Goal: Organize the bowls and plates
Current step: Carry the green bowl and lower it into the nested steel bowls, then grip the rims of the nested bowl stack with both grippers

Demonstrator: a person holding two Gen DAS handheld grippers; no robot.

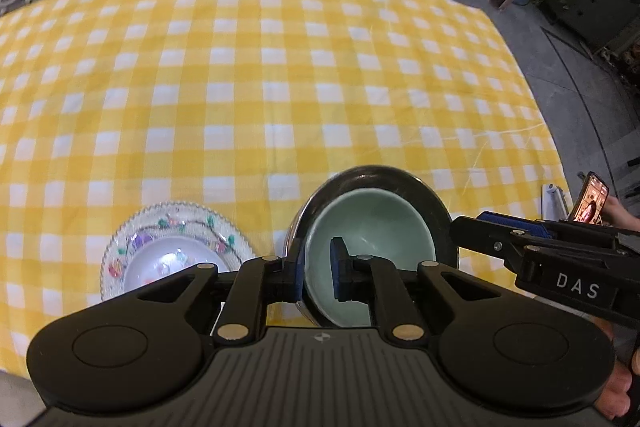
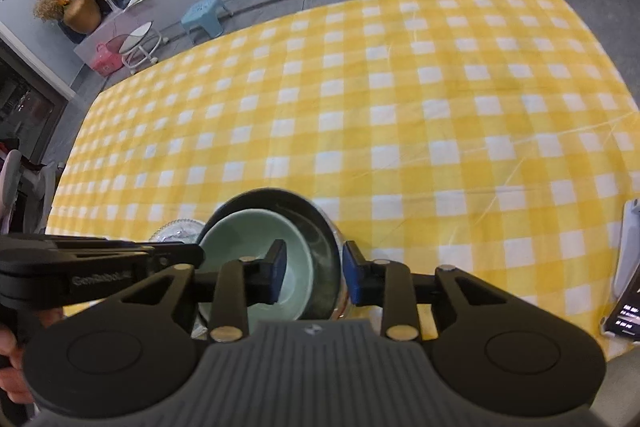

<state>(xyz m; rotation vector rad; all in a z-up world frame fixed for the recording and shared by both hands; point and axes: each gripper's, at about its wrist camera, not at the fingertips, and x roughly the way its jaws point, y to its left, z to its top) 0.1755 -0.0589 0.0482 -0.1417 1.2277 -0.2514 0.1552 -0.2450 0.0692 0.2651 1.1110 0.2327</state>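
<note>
Our left tool (image 1: 316, 267) straddles the left wall of the green bowl (image 1: 372, 223): one blue pad is outside the rim, the other inside. The gap between the pads is narrow, but we cannot tell whether they press on the wall or only stand close to it. Our right tool (image 2: 314, 273) stands with its jaws apart over the right side of the same stack. One pad is inside the green bowl, the other is outside the rim of the dark bowl (image 2: 320, 227), and we see free space on both sides, so it holds nothing.

The green bowl sits nested inside the dark bowl, a little tilted toward us, and both rest on the counter under the yellow checked cloth (image 1: 280, 67). Just beside them, on the left, a clear glass plate (image 1: 132, 239) with coloured ornaments carries a white bowl (image 1: 172, 263).

We judge that the stacking is largely done: bowls are together, and no loose dish is seen on the rest of the cloth. What may remain is to free the left tool and perhaps to bring the two groups together. A phone (image 2: 626, 311) lies at the right edge.
</note>
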